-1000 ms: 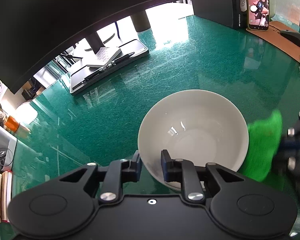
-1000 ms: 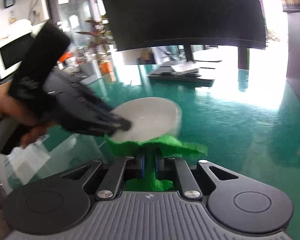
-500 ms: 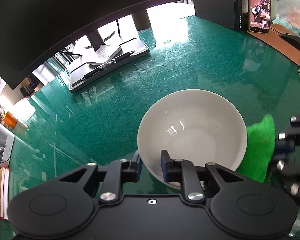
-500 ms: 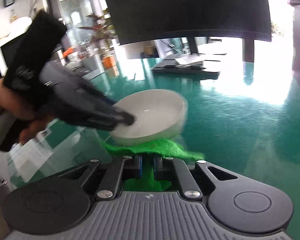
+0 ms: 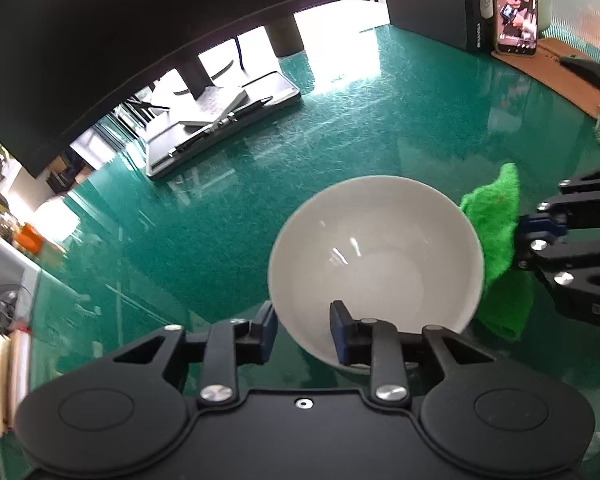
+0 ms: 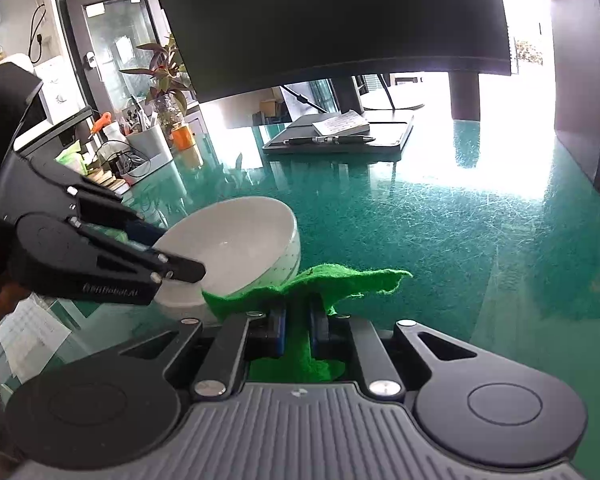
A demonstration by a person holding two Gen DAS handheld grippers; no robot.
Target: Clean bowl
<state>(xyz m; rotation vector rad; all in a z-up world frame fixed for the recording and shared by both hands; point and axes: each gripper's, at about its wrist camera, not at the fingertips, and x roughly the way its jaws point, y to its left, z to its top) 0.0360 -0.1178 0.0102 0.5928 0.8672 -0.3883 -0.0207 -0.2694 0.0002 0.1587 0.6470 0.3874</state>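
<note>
A white bowl [image 5: 376, 248] stands on the green glass table, tilted in the right wrist view [image 6: 236, 248]. My left gripper [image 5: 302, 330] is shut on the bowl's near rim, one finger inside and one outside; it shows at the left of the right wrist view [image 6: 168, 256]. My right gripper [image 6: 298, 330] is shut on a green cloth [image 6: 312, 288]. The cloth [image 5: 496, 236] touches the bowl's outer right side, with the right gripper [image 5: 540, 236] just beyond it.
A large dark monitor [image 6: 328, 20] stands at the back, with a tray holding a notepad and pen [image 6: 340, 136] under it. A phone [image 5: 516, 8], a mouse [image 5: 590, 72] and a speaker [image 6: 584, 80] are at the right. Clutter and a plant [image 6: 160, 80] are at the left.
The bowl has tilted and shifted slightly with my left gripper. The green cloth has moved up along the bowl's right outer side.
</note>
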